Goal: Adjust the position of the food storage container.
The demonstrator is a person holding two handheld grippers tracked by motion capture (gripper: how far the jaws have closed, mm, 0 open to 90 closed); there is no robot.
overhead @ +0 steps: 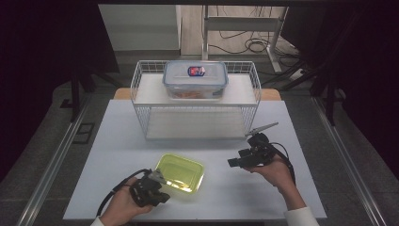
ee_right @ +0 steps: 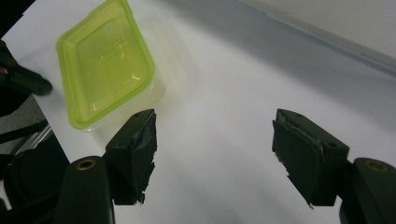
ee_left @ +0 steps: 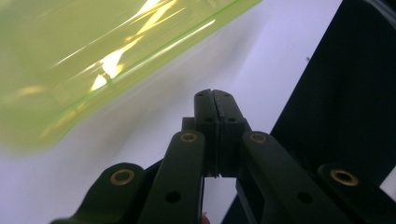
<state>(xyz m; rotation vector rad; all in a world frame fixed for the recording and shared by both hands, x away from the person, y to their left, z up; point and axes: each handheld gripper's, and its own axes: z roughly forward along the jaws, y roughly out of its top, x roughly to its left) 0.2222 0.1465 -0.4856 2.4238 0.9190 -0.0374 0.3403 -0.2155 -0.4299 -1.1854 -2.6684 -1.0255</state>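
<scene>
The translucent yellow-green rectangular plastic container (overhead: pixel 180 173) sat on the white table (overhead: pixel 235 197), in front of the white wire shelf rack (overhead: pixel 195 96). My left gripper (overhead: pixel 157 176), pinched closed on nothing, hovered at the container's near-left corner, clearly nearer. My right gripper (overhead: pixel 234 162), spread wide and empty, pointed at it from the right, along its long axis.

On the table (overhead: pixel 117 141) before you, the lidded container (overhead: pixel 179 173) sits near the front edge, between your hands. Your left gripper (overhead: pixel 157 181) lies at its left front corner; your right gripper (overhead: pixel 234 162) is off to its right, apart from it. Behind stands a wire rack (overhead: pixel 141 84), with another lidded box (overhead: pixel 195 79) on its upper shelf.
</scene>
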